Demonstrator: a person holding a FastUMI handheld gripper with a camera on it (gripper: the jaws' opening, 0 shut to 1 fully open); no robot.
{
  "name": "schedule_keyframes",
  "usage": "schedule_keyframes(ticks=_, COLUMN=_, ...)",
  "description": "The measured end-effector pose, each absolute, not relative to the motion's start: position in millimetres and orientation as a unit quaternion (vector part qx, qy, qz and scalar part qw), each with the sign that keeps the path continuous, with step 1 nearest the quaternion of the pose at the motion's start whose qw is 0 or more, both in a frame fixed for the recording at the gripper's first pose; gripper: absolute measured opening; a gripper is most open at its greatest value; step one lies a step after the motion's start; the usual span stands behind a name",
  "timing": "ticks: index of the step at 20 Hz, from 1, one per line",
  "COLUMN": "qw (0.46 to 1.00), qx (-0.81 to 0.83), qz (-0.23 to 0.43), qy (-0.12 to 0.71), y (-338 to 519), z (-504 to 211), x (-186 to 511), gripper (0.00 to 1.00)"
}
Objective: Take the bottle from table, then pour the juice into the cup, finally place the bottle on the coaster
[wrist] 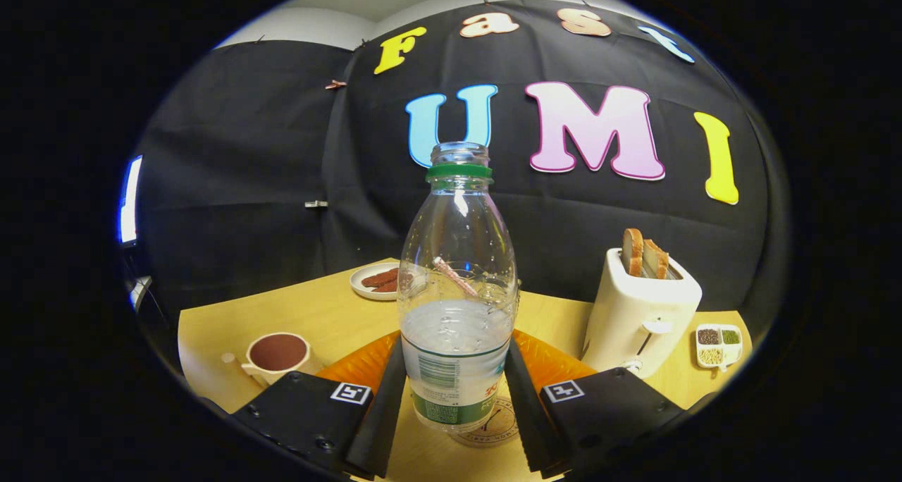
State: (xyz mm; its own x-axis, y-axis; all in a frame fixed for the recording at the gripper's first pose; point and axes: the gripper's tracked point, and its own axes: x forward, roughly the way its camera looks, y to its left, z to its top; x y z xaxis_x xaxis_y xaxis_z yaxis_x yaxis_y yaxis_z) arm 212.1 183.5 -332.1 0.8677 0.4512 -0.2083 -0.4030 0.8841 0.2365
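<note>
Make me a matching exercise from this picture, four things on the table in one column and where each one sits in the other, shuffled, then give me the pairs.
Things:
1. bottle
2. cup
3. toaster
4. plate

Places:
A. far side of the table, behind the bottle
B. holding two bread slices, beside a small sectioned dish
C. between the fingers of the gripper, over a round coaster
D. near table edge, just beyond one finger block

Pairs: 1-C, 2-D, 3-B, 4-A

Wooden table (331, 313), black cloth wall (239, 186)
</note>
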Motion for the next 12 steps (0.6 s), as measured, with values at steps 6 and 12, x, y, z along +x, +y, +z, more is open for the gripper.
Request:
schedule_keyframes(ticks=6, qw=0.962, qx=0.107, qz=0.210, qy=0.136, y=175.5, z=-355.9, x=231.0, gripper=0.73)
schedule_keyframes(ticks=12, qw=0.962, qx=0.099, qz=0.214, qy=0.141, y=175.0, z=-367.0, x=232.4, gripper=0.75)
